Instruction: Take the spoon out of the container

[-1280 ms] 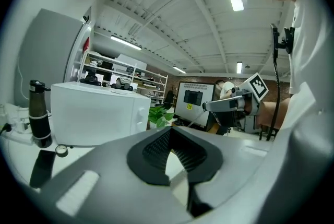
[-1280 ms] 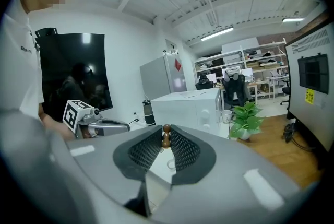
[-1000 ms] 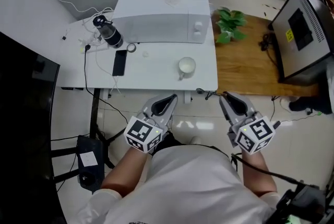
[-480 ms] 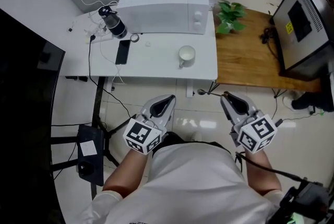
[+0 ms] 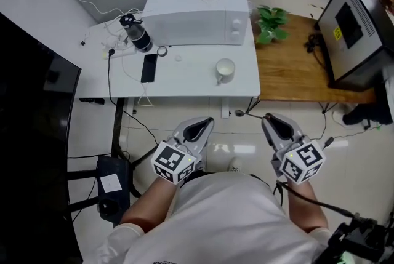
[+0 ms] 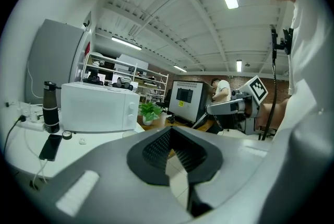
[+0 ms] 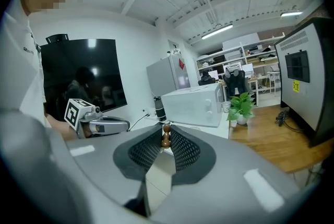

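A white mug (image 5: pixel 225 69), the container, stands on the white table (image 5: pixel 184 84). My right gripper (image 5: pixel 266 116) hangs over the floor in front of the table's near edge, shut on the thin spoon (image 5: pixel 237 113), which sticks out to the left. The right gripper view shows the spoon's brown knobbed end (image 7: pixel 166 137) pinched between the tips of my right gripper (image 7: pixel 166 131). My left gripper (image 5: pixel 208 121) hovers beside it to the left. In the left gripper view the tips of my left gripper (image 6: pixel 169 130) meet with nothing between them.
A white microwave (image 5: pixel 197 10), a dark bottle (image 5: pixel 136 33), a black phone (image 5: pixel 148 68) and cables sit on the table. A wooden desk (image 5: pixel 301 72) with a plant (image 5: pixel 273 20) and a monitor (image 5: pixel 354 23) adjoins at right. A large black screen (image 5: pixel 31 133) stands at left.
The table has drifted away in the head view, so both grippers now hang a little farther from its near edge. The right gripper still holds the spoon.
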Tool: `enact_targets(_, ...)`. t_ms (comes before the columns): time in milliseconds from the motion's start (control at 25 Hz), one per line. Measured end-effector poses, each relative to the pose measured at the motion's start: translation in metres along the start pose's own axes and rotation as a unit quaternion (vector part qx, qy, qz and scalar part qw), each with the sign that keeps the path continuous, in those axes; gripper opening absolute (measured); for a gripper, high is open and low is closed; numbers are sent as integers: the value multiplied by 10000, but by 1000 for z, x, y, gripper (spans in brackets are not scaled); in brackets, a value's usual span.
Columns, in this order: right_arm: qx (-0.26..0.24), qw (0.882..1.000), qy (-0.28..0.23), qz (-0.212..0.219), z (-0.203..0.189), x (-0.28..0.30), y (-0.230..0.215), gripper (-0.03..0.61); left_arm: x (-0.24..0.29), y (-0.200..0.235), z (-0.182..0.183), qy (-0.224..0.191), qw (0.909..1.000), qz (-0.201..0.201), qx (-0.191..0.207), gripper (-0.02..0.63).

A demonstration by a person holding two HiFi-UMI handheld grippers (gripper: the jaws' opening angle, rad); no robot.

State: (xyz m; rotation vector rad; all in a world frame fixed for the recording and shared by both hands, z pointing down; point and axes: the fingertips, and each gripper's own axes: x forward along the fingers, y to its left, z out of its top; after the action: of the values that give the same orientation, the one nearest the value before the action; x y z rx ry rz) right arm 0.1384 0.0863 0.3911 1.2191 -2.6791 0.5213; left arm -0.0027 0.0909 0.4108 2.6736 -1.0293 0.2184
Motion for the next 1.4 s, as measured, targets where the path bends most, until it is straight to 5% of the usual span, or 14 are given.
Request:
enact_targets(320, 131, 9997, -11, -219, -12, 7, 21, 54, -18, 24, -4, 52, 9995, -88, -305, 5)
enact_targets(1400, -5, 9996, 42, -293, -17, 9, 47, 54, -36, 17, -10, 35, 9995, -291, -109, 3)
